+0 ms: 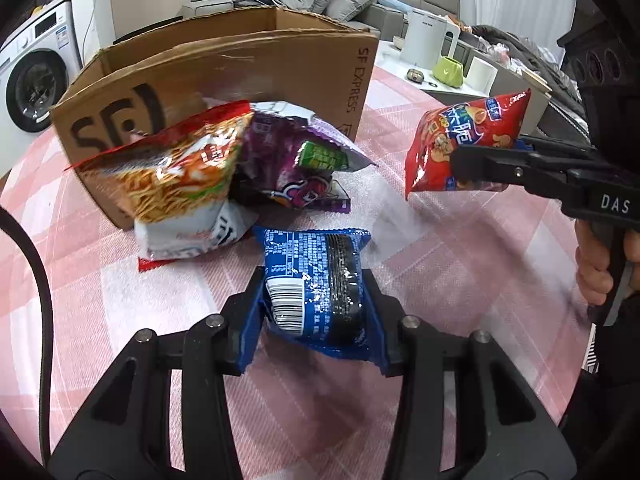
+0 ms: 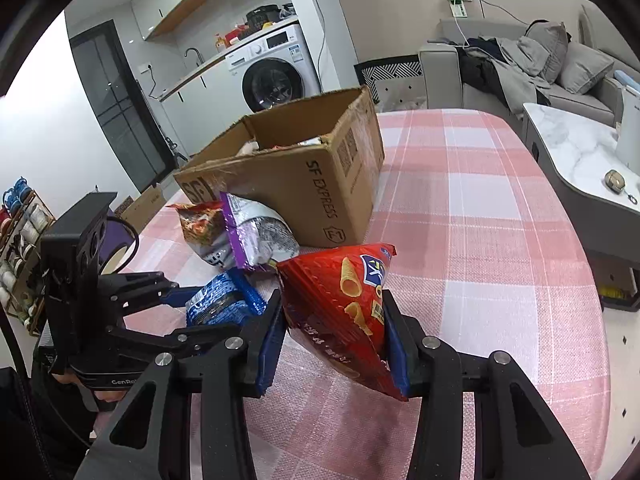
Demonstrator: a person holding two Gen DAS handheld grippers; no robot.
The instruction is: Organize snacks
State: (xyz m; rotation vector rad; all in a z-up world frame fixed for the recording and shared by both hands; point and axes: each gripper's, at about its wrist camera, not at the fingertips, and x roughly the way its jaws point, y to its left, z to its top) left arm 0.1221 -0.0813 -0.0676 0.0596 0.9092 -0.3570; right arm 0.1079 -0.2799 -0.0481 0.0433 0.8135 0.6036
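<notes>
Your left gripper point(image 1: 314, 304) is clamped on the blue packet point(image 1: 316, 284): both blue pads press its sides, and the barcode end sits nearest you between the fingers. From the right wrist view the same packet point(image 2: 224, 304) sits low over the pink checked tablecloth point(image 2: 480, 240); whether it touches the cloth cannot be told.

Your right gripper point(image 2: 334, 332) is closed on the red chip bag point(image 2: 344, 312), pads squeezing it from both sides so that it bulges upward between them. In the left wrist view that bag point(image 1: 460, 140) hangs clear above the table on the right, gripped at its lower corner, and your hand point(image 1: 596, 268) shows on the handle below it.

Farther out, just beyond the blue packet, a small heap of snacks lies against the near side of the cardboard box point(image 1: 224, 68): an orange noodle bag point(image 1: 180, 176) on the left, a purple packet point(image 1: 280, 160) leaning beside it, and a small green packet point(image 1: 322, 156) tucked against the purple one. The box stands open at the top, with some items showing inside from the right wrist view, too small to identify.

Beyond the table are a washing machine point(image 2: 272, 76) on the left and a grey sofa point(image 2: 540, 60) on the right.
</notes>
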